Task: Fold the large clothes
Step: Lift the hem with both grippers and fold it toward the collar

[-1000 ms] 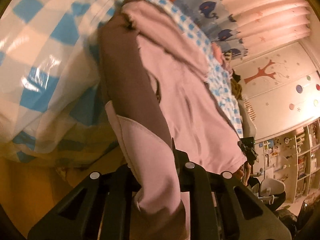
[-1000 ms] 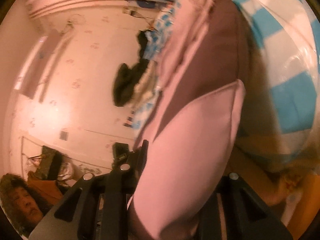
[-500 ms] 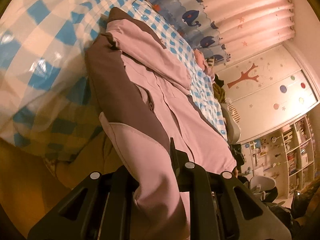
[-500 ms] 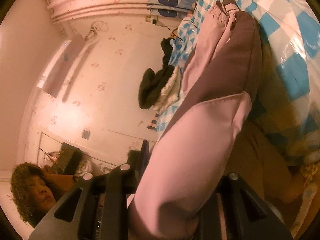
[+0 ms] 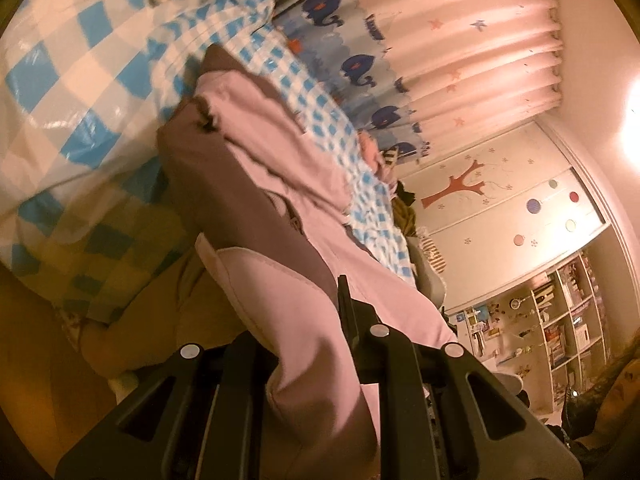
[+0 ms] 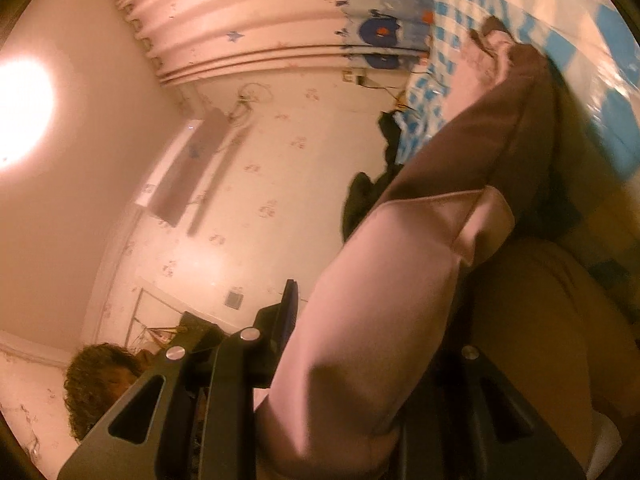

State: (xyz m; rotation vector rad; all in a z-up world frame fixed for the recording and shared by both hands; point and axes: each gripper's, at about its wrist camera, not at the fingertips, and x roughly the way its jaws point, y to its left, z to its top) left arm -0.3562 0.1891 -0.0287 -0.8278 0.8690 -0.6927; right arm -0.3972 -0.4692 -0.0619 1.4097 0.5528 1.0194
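A pink garment [image 5: 280, 184] with a brown inner side [image 5: 224, 188] lies stretched along a bed with a blue-and-white checked cover [image 5: 80, 60]. My left gripper [image 5: 304, 320] is shut on the near pink hem, and the cloth bulges out between its fingers. In the right wrist view the same pink garment [image 6: 400, 280] runs from the bed cover [image 6: 600, 40] down into my right gripper [image 6: 376, 320]. Its jaws are opening slightly, with the thick folded hem still packed between them. The cloth hides the fingertips on its far side in both views.
A whale-print curtain [image 5: 440, 40] hangs behind the bed. A wardrobe with a tree decal [image 5: 500, 208] and crowded shelves [image 5: 560, 320] stand to the right. Dark clothes [image 6: 368, 200] are piled on the bed's far side. A person's head [image 6: 100, 380] is at lower left. Tan fabric [image 6: 540, 320] lies below the bed's edge.
Both grippers have lifted and tilted with the hem, pulling the near end of the garment up off the bed. More of the room and walls shows. Both keep their hold on the cloth.
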